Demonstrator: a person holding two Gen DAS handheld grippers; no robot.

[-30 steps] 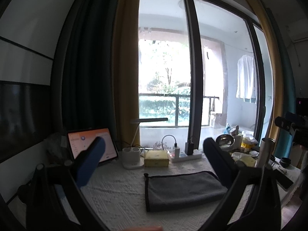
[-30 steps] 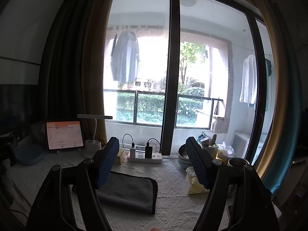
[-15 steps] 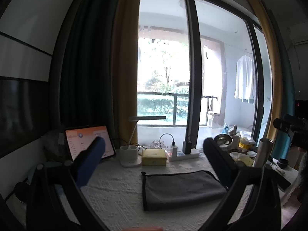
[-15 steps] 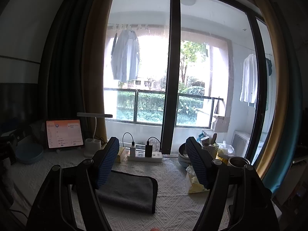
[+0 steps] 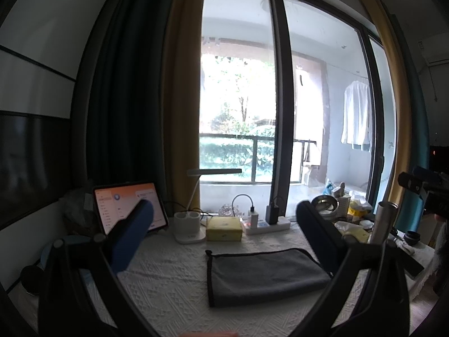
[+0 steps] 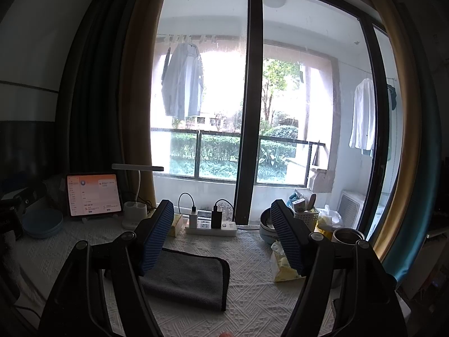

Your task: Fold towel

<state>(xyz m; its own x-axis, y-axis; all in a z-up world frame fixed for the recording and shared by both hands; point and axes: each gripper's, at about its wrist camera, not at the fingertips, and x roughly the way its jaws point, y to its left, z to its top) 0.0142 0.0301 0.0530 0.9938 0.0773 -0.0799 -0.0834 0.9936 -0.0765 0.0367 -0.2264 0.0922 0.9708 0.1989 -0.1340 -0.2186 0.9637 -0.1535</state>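
Observation:
A dark grey towel (image 5: 263, 275) with black trim lies folded flat on the white textured tablecloth (image 5: 168, 283). It also shows in the right wrist view (image 6: 188, 278), partly behind the left finger. My left gripper (image 5: 224, 224) is open and empty, held above and in front of the towel, its right finger over the towel's right end. My right gripper (image 6: 221, 224) is open and empty, held above the towel's right side. Neither gripper touches the towel.
At the table's back stand a lit tablet (image 5: 126, 205), a white lamp base (image 5: 189, 224), a yellow box (image 5: 224, 227) and a power strip (image 6: 210, 227). Bowls, a basket (image 6: 304, 214), a tissue pack (image 6: 283, 264) and a steel cup (image 6: 348, 236) crowd the right. A blue bowl (image 6: 42, 223) sits left.
Both grippers have risen and drawn back slightly, so the towel sits a little lower in the views. The towel has not moved. Both stay open.

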